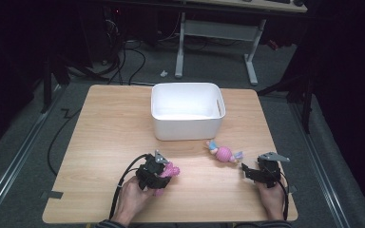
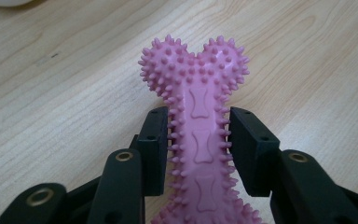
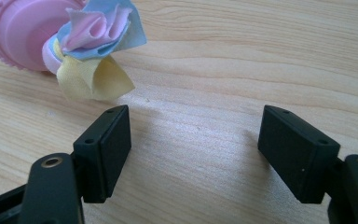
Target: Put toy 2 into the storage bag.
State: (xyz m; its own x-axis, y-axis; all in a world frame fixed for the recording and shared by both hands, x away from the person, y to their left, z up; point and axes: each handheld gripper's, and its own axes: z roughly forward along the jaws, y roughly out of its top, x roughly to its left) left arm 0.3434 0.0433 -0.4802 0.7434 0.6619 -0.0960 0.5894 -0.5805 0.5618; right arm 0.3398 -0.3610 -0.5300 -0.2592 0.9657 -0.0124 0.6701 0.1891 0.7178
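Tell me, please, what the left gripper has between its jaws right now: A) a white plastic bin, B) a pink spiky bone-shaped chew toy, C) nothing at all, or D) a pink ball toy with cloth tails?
B: in the left gripper view, the left gripper has both pads pressed against the shaft of the pink spiky bone-shaped chew toy.

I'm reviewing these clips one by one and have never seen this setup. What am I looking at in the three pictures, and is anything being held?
No robot here: a person at a wooden table holds a hand tool with black tongs in each hand. The high view looks down from above; the other two come from cameras riding on each tool. The left tongs are shut on a pink spiky bone toy, which lies near the table's front edge. The right tongs stand open over bare wood, holding nothing, just short of a pink ball toy with cloth tails. Farther back stands a white bin; it looks empty.
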